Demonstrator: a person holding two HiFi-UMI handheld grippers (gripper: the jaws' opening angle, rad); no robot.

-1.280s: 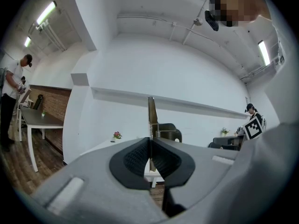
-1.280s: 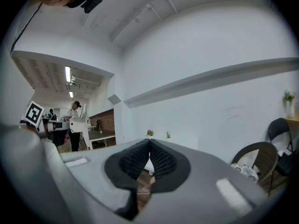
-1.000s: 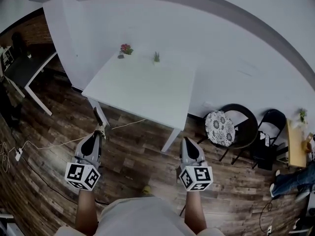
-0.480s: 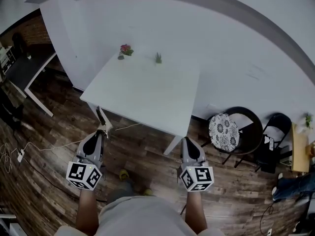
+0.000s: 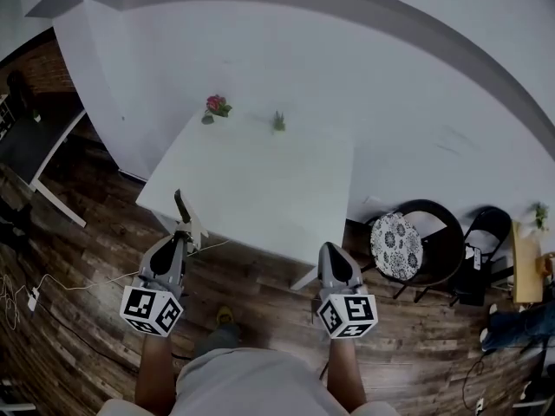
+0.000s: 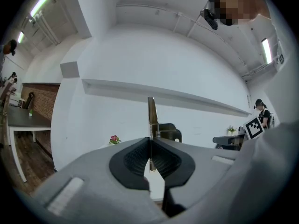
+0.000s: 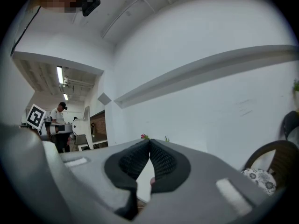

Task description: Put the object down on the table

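The white table [image 5: 260, 176] stands ahead of me against the wall. My left gripper [image 5: 179, 235] is shut on a thin, flat, elongated object [image 5: 184, 213] that sticks up from the jaws, its tip over the table's near left edge. In the left gripper view the object [image 6: 152, 118] shows edge-on as a narrow strip with a small spring-like part, pinched between the pads of my left gripper [image 6: 150, 143]. My right gripper [image 5: 330, 250] hovers above the floor by the table's near right corner. Seen in its own view, the right gripper [image 7: 149, 143] is shut with nothing in it.
A pink flower pot [image 5: 214, 107] and a small green plant [image 5: 277, 121] stand at the table's far edge. A cushioned round chair [image 5: 395, 232] and a folding chair [image 5: 486, 232] are at the right. A dark desk [image 5: 35, 141] is at the left. A cable [image 5: 87, 263] lies on the wood floor.
I have come closer to the table. The left gripper with the object has moved forward, from over the floor to the table's near edge. Both grippers stay shut.
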